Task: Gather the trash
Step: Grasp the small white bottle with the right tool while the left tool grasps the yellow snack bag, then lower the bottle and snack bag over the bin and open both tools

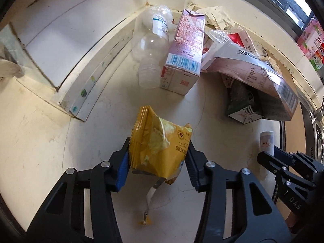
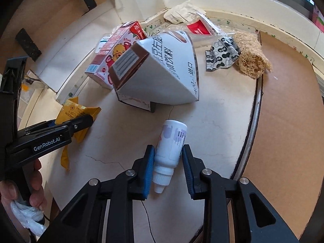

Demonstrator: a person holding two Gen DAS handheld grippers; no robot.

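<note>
gripping stage, both tongs loaded: left gripper (image 1: 158, 158) clamped on yellow cracker wrapper (image 1: 160, 147), six o'clock of pink carton (image 1: 185, 50); right gripper (image 2: 167, 168) pinching small white bottle (image 2: 171, 147) on countertop (image 2: 218, 125). next, judged: lift both, carry to bin.

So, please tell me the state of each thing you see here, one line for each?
left gripper: shut on the yellow wrapper.
yellow wrapper: torn open, crumpled.
right gripper: shut on the small white bottle.
small white bottle: capped, lying on its side.
clear plastic bottle: empty, lying down.
pink carton: lying on its side.
large white carton: flattened, tipped over.
</note>
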